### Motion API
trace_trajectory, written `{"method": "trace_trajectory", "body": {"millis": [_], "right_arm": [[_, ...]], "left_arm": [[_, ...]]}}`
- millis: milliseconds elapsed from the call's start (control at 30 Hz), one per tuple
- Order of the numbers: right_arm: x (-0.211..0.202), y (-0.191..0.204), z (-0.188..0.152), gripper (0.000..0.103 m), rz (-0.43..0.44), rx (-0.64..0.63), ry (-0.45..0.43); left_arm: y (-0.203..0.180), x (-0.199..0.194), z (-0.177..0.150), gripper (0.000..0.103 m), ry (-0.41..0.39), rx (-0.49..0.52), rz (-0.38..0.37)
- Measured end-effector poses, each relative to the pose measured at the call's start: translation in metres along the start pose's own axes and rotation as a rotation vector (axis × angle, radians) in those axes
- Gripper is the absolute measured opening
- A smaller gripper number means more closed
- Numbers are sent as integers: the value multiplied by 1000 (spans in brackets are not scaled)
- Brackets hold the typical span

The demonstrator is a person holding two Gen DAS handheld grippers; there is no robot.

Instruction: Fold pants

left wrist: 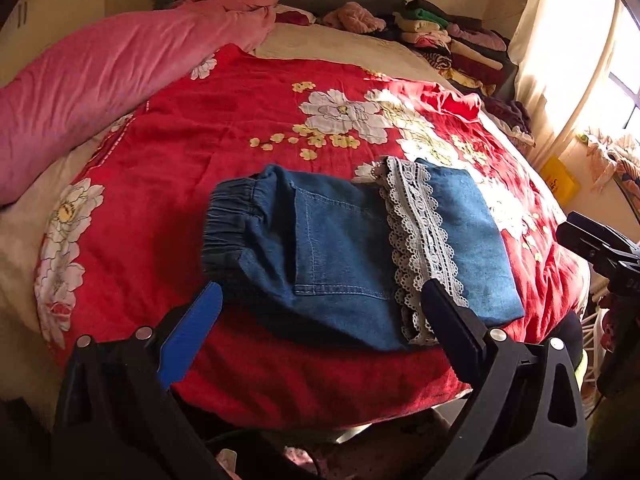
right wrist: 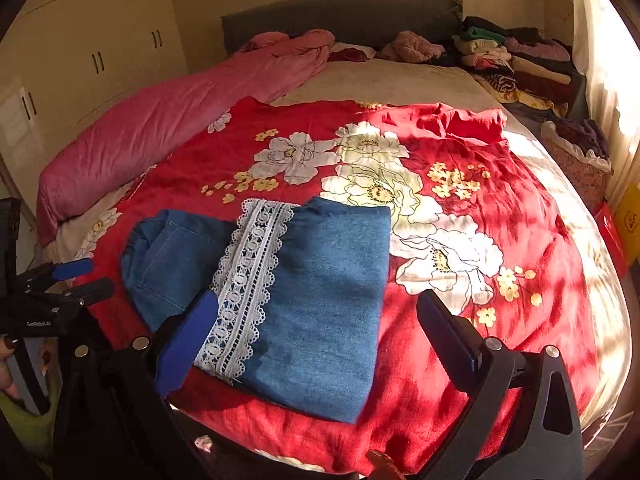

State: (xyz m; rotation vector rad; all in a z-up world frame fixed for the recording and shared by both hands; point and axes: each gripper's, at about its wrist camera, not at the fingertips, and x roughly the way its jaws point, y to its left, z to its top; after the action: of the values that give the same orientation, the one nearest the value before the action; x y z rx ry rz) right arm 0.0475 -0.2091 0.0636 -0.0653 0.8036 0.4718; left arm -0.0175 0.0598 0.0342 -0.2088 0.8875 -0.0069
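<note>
Blue denim pants (left wrist: 340,240) lie folded into a compact rectangle on a red floral blanket (left wrist: 240,140). A white lace trim (left wrist: 416,240) runs across them, and the elastic waistband (left wrist: 228,216) is at the left end. My left gripper (left wrist: 320,292) hovers open just in front of the pants, empty. In the right wrist view the pants (right wrist: 320,280) and lace (right wrist: 248,272) sit between the spread fingers of my right gripper (right wrist: 318,300), which is open and holds nothing. Each gripper shows at the edge of the other's view.
A pink duvet (left wrist: 100,80) lies rolled along the bed's left side. Stacked folded clothes (right wrist: 512,60) fill the far right corner by the grey headboard (right wrist: 340,12). A basket of clothes (right wrist: 580,148) stands to the right of the bed, a wardrobe (right wrist: 80,40) to the left.
</note>
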Motion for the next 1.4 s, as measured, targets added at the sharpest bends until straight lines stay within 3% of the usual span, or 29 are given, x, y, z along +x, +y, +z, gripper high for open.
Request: {"method": "trace_trajectory", "body": {"millis": [300,500,733,933,967,1100,1167,1400], "right_arm": [[25,39,42,99,99,-75,14],[55,71,61,99,163,-129,59],[94,113,74,99,234,-223,137],[130,138,82,99,287,-274,207],[136,142,82,99,286,-289,215],[162,156,81,99,300,-321,266],[172,163,80,98,320,-337,285],[203,188,74,98,350,-396,340]], "left_arm": [[51,4,-4,93,5,-115,39],[77,17,-10,93,46,-198,13],[81,36,-13,93,88,-238,-30],[80,50,-13,93,78,-253,-44],[79,52,-12,91,78,-256,-40],[76,63,-12,56,88,-239,-50],[75,69,-13,46,101,-238,-75],[77,78,-15,46,114,-253,-107]]}}
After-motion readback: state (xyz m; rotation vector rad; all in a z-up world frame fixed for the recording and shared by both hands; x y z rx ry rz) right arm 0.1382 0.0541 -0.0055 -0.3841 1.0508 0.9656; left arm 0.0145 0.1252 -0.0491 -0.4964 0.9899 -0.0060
